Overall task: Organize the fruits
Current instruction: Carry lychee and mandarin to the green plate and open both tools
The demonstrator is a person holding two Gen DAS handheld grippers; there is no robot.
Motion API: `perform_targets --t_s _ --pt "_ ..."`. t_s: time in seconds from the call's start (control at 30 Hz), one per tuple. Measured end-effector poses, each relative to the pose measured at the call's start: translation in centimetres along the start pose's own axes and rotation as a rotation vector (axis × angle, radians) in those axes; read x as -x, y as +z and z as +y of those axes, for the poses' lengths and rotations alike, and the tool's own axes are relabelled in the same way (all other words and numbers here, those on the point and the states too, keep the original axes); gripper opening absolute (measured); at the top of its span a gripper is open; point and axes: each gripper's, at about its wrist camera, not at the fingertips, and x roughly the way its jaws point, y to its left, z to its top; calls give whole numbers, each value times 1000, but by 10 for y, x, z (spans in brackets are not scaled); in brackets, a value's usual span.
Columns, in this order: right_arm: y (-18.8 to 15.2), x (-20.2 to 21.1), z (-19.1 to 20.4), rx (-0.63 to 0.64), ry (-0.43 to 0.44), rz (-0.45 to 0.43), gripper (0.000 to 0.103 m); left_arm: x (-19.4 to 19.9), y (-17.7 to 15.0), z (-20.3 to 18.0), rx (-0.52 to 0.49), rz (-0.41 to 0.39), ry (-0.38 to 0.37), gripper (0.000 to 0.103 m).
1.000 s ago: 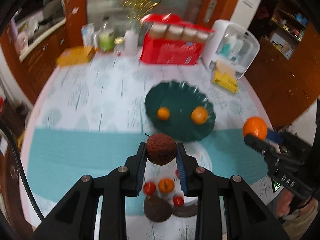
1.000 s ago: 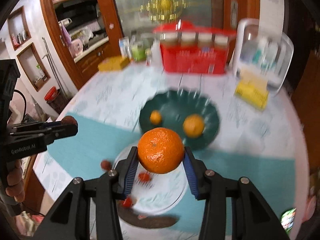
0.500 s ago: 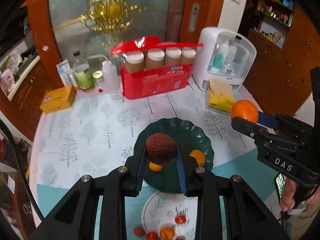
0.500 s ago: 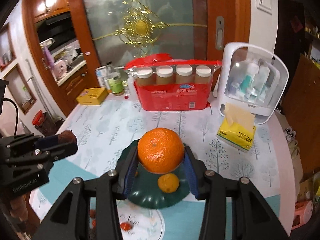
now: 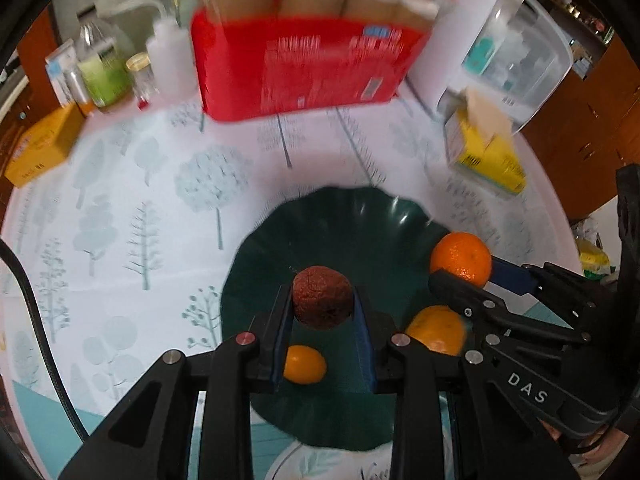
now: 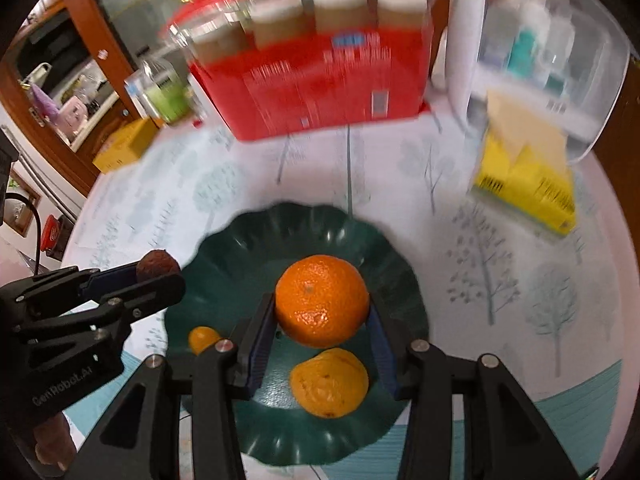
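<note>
1. Left gripper (image 5: 323,314): fingers clamped on a rough dark-brown round fruit (image 5: 322,297), held over the dark green scalloped plastic plate (image 5: 352,216), roughly above its centre

2. Right gripper (image 6: 321,322): fingers clamped on a large glossy orange mandarin (image 6: 322,301), held over the same plate toward its 3 o'clock side as the left wrist view shows it. Whether either carried fruit touches the plate cannot be told; both look to be above it

3. Already on the plate: a small orange citrus (image 5: 304,364) at about 7 o'clock and a medium orange citrus with dimpled skin (image 6: 329,382) at about 5 o'clock, apart from each other

4. Judged progress: two fruits placed, two more held at the plate and not yet released, so the step in hand looks like set-down. A white round printed plate (image 5: 332,464) is cut off at the bottom edge of the left wrist view; whether fruit is left on it cannot be seen

5. Hard to read: heavy motion blur on the far bench items, namely the red carton with tan-lidded jars (image 5: 304,60), the yellow tissue pack (image 5: 486,156) and the clear-domed white container (image 6: 548,56); print illegible

6. Hidden: gripper bodies cover the near plate rim at 6 o'clock; the small citrus is partly behind a finger in both views

7. Bench (image 5: 120,208) carries a white cloth printed with trees
</note>
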Motion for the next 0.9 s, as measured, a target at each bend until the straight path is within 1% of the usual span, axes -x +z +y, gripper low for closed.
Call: perform_targets --t_s 0.07,0.2,0.4,0.47,0.5,0.57,0.6,0.63,0.67,0.77,0.9 --pt "-3 -15 -2 -5 1 25 45 -19 -1 1 2 27 -5 27" --pt "-9 -36 -1 6 2 58 45 -43 -3 3 5 61 -14 27" --pt "-11 -55 -4 0 11 92 47 -55 -4 7 7 77 -7 29" --pt "-12 -59 -5 -2 6 102 47 -55 -4 7 0 72 0 38" --pt "-12 -61 -5 -4 7 105 47 -54 -4 8 -1 69 10 40" --pt "-12 -61 -7 -18 20 101 47 -54 -2 11 8 66 19 57" --pt "-12 -61 -9 -27 30 102 47 -53 -2 14 18 65 14 61" --pt "-12 -61 -11 -38 40 104 47 -52 -3 16 28 63 9 69" --pt "-12 -61 -14 -49 51 109 47 -51 -4 18 33 60 8 73" --pt "-12 -59 -16 -57 56 117 47 -45 -6 17 25 53 13 75" --pt "-12 -49 -14 -49 53 92 47 -36 -10 14 9 39 14 76"
